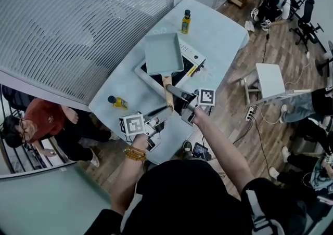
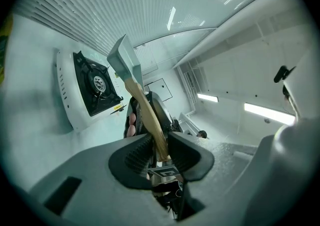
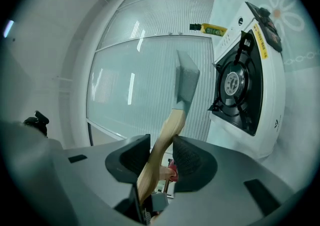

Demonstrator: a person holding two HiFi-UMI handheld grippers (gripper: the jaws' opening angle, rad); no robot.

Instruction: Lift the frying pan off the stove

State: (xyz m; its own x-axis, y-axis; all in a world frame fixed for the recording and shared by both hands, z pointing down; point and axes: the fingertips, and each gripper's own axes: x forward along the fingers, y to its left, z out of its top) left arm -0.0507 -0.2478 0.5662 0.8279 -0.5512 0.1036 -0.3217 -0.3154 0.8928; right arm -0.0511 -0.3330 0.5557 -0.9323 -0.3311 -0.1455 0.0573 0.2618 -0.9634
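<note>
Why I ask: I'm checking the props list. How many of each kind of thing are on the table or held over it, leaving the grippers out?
frying pan: 1
stove: 1
bottles: 2
Total: 4

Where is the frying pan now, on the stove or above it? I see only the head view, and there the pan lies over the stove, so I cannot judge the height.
Observer: Above it. In the left gripper view the frying pan hangs apart from the stove, and the burner is bare.
Operator: Does the left hand-held gripper really grip the handle?
Observer: Yes. Its jaws are closed on the wooden handle, near the handle's end.
Operator: And the right hand-held gripper?
Observer: Its own view shows its jaws closed on the handle too, farther from the end.
</note>
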